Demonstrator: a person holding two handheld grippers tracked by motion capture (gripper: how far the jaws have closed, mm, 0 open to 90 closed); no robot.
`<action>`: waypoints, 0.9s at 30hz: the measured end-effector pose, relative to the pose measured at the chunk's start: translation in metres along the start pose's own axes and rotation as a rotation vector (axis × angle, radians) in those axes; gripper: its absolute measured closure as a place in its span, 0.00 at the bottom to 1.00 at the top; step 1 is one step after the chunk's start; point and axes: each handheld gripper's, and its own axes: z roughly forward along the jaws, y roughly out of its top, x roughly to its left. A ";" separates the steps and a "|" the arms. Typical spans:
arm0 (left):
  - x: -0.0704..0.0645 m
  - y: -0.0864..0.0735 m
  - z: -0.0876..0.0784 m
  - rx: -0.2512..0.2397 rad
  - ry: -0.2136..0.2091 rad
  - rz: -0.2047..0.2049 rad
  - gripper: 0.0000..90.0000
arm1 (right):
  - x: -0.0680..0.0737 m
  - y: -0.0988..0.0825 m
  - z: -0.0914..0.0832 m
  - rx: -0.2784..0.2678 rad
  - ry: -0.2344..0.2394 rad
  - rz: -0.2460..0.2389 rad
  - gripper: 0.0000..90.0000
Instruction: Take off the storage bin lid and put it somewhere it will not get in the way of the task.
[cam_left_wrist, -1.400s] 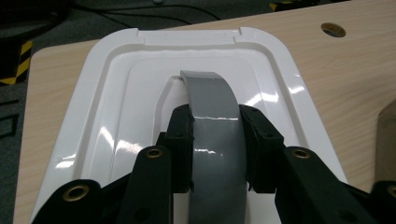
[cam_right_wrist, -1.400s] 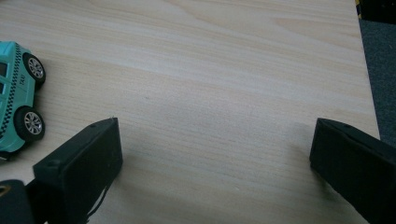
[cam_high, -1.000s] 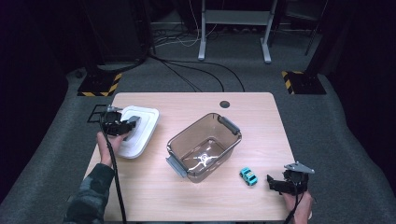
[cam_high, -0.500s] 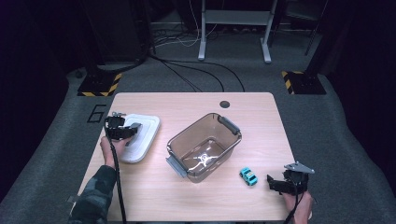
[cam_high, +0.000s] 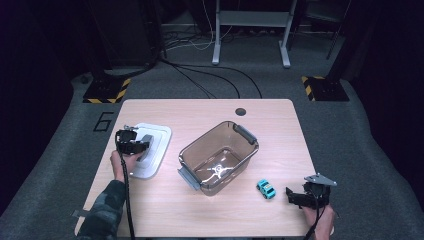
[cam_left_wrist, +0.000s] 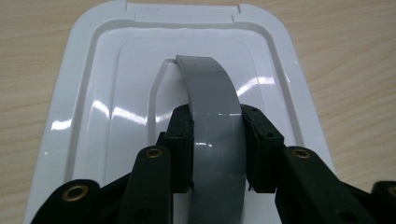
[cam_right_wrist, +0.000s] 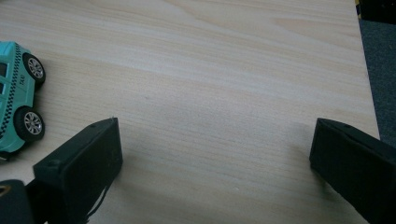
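- My left gripper is clamped on the grey handle of the white lid, which lies flat on the table left of the clear container.
- My right gripper rests with jaws wide, nothing between them; teal toy car just beside it.

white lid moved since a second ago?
Yes. The white lid, held by its grey handle in the left tool, has come down flat on the table, ending slightly nearer the person's edge.
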 end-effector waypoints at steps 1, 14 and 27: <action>0.000 0.000 0.000 0.000 0.000 0.000 0.74 | 0.000 0.000 0.000 0.000 0.000 0.000 0.02; -0.002 0.003 -0.015 0.010 0.002 0.008 0.32 | 0.000 0.000 0.000 0.000 -0.001 0.001 0.02; 0.005 -0.011 -0.060 -0.073 -0.028 0.014 0.05 | 0.000 0.000 0.000 0.000 -0.001 0.001 0.02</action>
